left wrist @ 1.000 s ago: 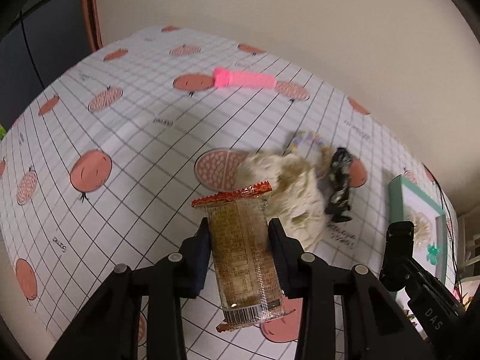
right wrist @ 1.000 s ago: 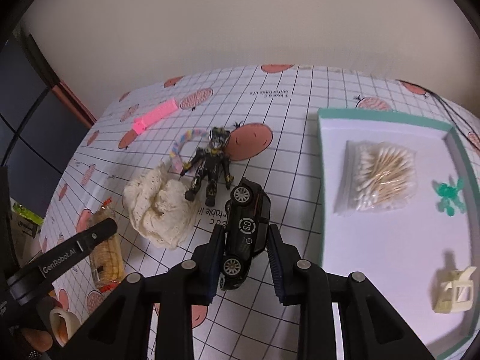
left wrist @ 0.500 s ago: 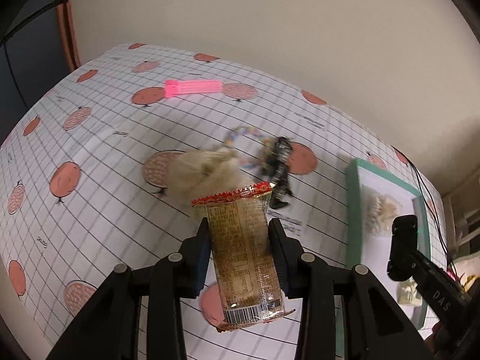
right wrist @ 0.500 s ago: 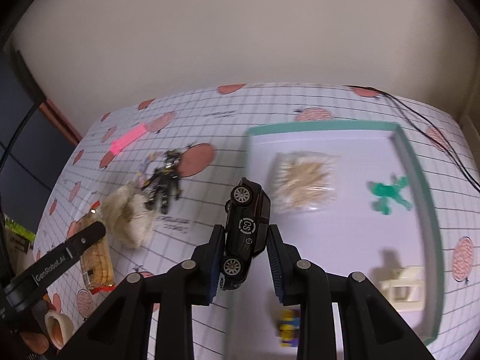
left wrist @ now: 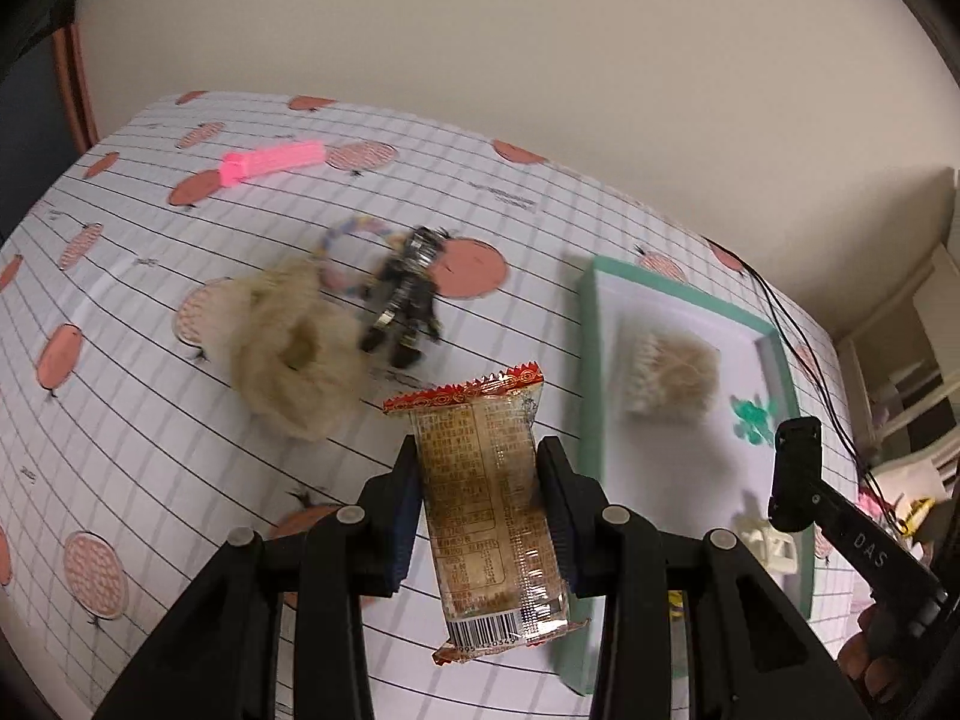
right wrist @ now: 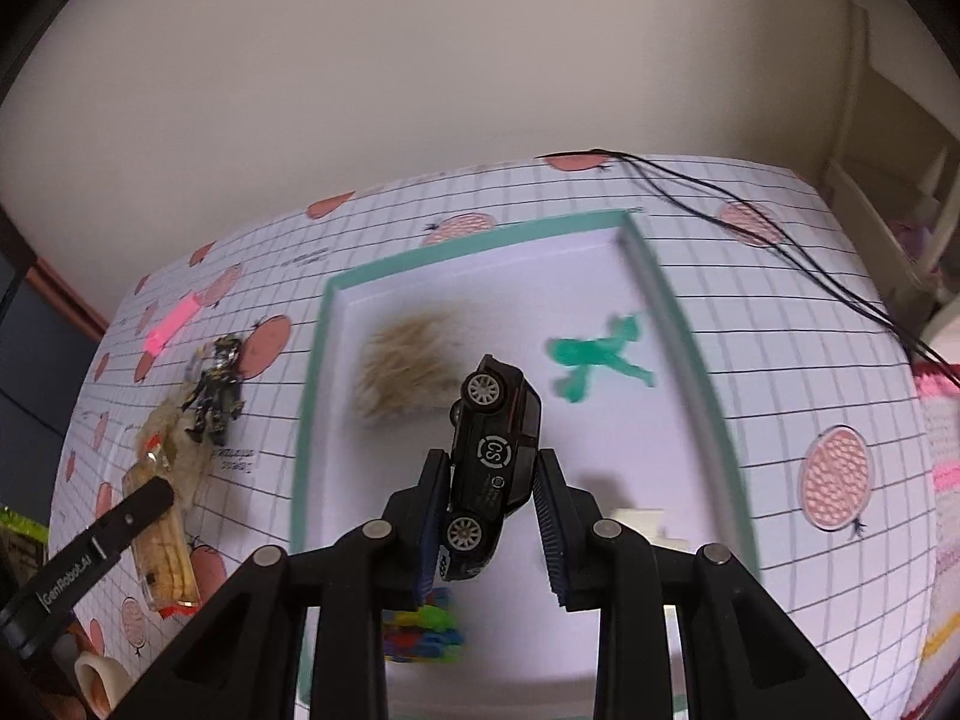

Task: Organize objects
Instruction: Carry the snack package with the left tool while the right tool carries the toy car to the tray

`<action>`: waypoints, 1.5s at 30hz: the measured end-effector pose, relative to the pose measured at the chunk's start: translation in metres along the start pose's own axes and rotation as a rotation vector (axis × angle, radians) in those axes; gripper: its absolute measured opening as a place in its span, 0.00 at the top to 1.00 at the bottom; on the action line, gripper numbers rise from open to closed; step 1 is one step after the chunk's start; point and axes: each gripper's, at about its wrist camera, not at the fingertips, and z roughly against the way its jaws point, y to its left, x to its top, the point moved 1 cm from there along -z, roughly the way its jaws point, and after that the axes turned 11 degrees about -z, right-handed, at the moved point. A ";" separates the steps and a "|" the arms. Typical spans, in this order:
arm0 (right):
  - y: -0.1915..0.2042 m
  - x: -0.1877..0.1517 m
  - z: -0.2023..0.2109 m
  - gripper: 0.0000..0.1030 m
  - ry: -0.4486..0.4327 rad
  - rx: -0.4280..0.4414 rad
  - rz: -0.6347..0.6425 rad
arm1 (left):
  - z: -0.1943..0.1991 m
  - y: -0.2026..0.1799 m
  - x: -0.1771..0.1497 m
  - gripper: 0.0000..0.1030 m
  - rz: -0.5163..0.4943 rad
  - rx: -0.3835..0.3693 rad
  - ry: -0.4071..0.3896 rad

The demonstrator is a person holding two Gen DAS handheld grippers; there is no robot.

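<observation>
My left gripper (left wrist: pixel 477 468) is shut on a clear snack packet (left wrist: pixel 489 510) with red ends, held above the grid cloth just left of the teal-rimmed tray (left wrist: pixel 591 360). My right gripper (right wrist: pixel 492 504) is shut on a black toy car (right wrist: pixel 495 456), nose up, above the tray (right wrist: pixel 312 390). In the tray lie a bag of cotton swabs (right wrist: pixel 408 366), a green figure (right wrist: pixel 594 354), a white clip (right wrist: pixel 642 525) and a colourful toy (right wrist: pixel 426 630). On the cloth are a cream scrunchie (left wrist: pixel 294 354), a black robot figure (left wrist: pixel 408 300), a pastel ring (left wrist: pixel 354 237) and a pink comb (left wrist: pixel 273 159).
A wall runs close behind the table. A black cable (right wrist: pixel 780 240) crosses the far right corner. A tape roll (right wrist: pixel 96 675) sits at the near left edge. White shelving (left wrist: pixel 918 384) stands to the right of the table.
Both grippers have swung right. The toy car has gone from over the cloth to over the tray, and the snack packet from over the scrunchie to beside the tray's left rim.
</observation>
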 end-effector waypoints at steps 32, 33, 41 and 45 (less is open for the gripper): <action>-0.011 -0.021 -0.021 0.70 0.113 -0.044 0.070 | -0.034 -0.091 -0.016 0.62 -0.199 -0.150 0.050; -0.011 -0.021 -0.021 0.70 0.115 -0.045 0.071 | -0.035 -0.091 -0.017 0.62 -0.199 -0.151 0.051; -0.016 -0.020 -0.022 0.70 0.116 -0.049 0.064 | -0.041 -0.092 -0.019 0.62 -0.181 -0.181 0.071; -0.016 -0.019 -0.021 0.70 0.113 -0.051 0.056 | -0.040 -0.090 -0.019 0.62 -0.164 -0.192 0.070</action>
